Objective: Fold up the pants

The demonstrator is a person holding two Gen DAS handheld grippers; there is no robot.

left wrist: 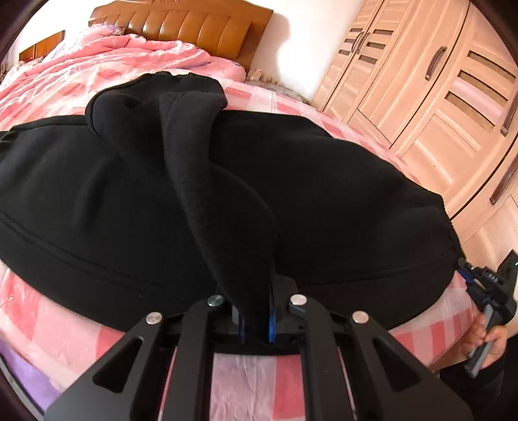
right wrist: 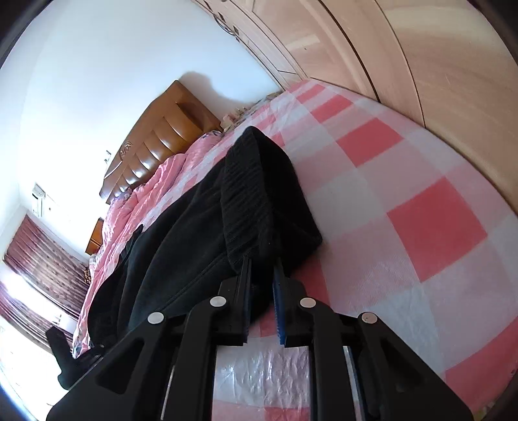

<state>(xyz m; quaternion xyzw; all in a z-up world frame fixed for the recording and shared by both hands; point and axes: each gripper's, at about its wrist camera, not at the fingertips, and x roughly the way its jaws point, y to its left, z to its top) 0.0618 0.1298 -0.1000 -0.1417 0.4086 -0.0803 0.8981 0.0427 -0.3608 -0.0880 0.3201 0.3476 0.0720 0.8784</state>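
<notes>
Both jaws are clamped on cloth. On my left gripper [left wrist: 255,319] the two blue-edged fingers [left wrist: 271,319] pinch a raised fold of the pants [left wrist: 323,194], which rises from the jaws as one narrow ridge and runs away across the garment. On my right gripper [right wrist: 261,285] the two fingers [right wrist: 279,304] are closed on the ribbed band [right wrist: 246,191] at one end of the pants [right wrist: 181,246], and that end is lifted just above the bed.

Count: one pair of black pants, spread crosswise over one bed sheet [left wrist: 255,382] of pink and white checks. In the left view the pants cover most of the near part of the bed, with one bunched lump at the far edge of the cloth. One stitched seam runs along the near edge.

In the left view my right gripper [left wrist: 466,275] shows at the right end of the pants, touching the cloth, with my right hand [left wrist: 485,340] around its handle.

Other items: one pink quilt [left wrist: 106,58] heaped at the head of the bed, one brown headboard [left wrist: 194,29], one pale wooden wardrobe [left wrist: 437,97] beside the bed. In the right view one wall air conditioner [right wrist: 40,197] and dark red curtains [right wrist: 45,265]; their number I cannot tell.
</notes>
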